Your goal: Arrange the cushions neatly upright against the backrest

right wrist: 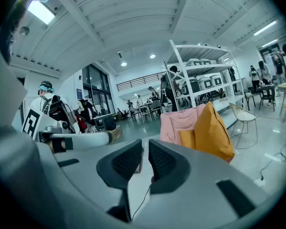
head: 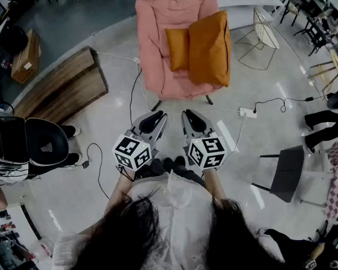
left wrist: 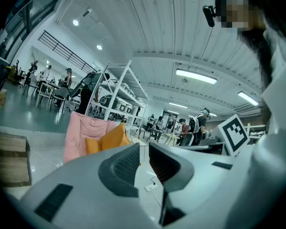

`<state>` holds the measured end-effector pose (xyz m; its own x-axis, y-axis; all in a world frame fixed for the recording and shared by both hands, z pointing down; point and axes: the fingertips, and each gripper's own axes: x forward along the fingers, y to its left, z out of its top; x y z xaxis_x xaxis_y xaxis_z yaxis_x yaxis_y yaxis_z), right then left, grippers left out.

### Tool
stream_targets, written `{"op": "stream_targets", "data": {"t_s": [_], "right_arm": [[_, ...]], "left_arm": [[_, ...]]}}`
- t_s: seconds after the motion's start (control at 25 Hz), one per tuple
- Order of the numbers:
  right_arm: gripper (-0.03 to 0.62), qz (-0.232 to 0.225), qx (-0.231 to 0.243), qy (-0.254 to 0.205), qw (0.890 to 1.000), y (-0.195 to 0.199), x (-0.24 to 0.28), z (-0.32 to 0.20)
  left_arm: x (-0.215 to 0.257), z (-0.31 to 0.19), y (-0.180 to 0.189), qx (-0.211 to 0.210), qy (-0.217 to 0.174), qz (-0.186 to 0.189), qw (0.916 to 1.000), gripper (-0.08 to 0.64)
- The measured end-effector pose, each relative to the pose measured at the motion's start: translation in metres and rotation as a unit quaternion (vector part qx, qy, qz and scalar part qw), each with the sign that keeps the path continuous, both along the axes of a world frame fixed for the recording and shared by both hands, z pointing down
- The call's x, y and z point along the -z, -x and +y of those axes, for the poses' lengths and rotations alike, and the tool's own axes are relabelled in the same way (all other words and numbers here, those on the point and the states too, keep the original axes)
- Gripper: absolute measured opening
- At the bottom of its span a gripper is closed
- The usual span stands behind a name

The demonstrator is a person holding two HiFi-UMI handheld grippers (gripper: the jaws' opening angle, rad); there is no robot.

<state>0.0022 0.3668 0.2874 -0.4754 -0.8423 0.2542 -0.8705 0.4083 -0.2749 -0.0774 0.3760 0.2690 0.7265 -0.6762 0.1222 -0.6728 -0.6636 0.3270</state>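
Pink armchair [head: 158,49] is my landmark; both cushions are on it. The small orange cushion [head: 177,48] stands against the backrest near the chair's middle. The large orange cushion [head: 209,48] is just beside it on the chair's right side, touching or slightly overlapping it; it stands up but looks tilted, with its outer edge out over the chair's right arm.

Left gripper [head: 153,121] and right gripper [head: 192,121] are side by side close to my operator's body, well apart from the armchair, with bare floor between them and its front edge; both aim roughly at the chair. Left jaws are all but clenched, with a thin slit between the pads and nothing in it; right jaws are clenched on nothing.

Step, my call: no cushion is held, so this is standing off from the chair, before any grab or on a final check; I can't say which. The small one reads done; the large one still wants squaring.

Next move needs: walk in to the chair's front; mind the cable on the floor [head: 136,94] at its front left leg; spread one gripper's jaws; pinch the large cushion's upper edge; pull it back flat to the backrest, clear of the arm.
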Motion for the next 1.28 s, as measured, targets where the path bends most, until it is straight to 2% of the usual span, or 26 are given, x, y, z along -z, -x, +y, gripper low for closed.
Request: {"op": "stream_targets", "data": {"t_s": [0.52,0.96,1.12,1.2,1.28], "right_arm": [[0.06,-0.013,0.001,0.002,1.0,-0.037,-0.002,-0.016],[0.06,-0.012,0.039,0.004,0.999,-0.069,-0.016,-0.035],[0.06,-0.021,0.048,0.008,0.999,-0.071,-0.017,-0.036],[0.06,-0.024,0.05,0.013,0.998,-0.071,-0.021,-0.044],[0.06,-0.026,0.05,0.019,0.998,-0.07,-0.025,-0.051]], "left_arm": [[-0.001,-0.02,-0.032,0.008,0.005,-0.002,1.0,0.071],[-0.004,-0.035,-0.056,0.049,-0.005,-0.011,0.9987,0.071],[0.004,-0.039,-0.051,0.081,-0.003,0.018,0.9966,0.069],[0.004,-0.049,-0.05,0.082,0.005,0.036,0.996,0.071],[0.001,-0.059,-0.048,0.08,0.008,0.034,0.9962,0.071]]}}
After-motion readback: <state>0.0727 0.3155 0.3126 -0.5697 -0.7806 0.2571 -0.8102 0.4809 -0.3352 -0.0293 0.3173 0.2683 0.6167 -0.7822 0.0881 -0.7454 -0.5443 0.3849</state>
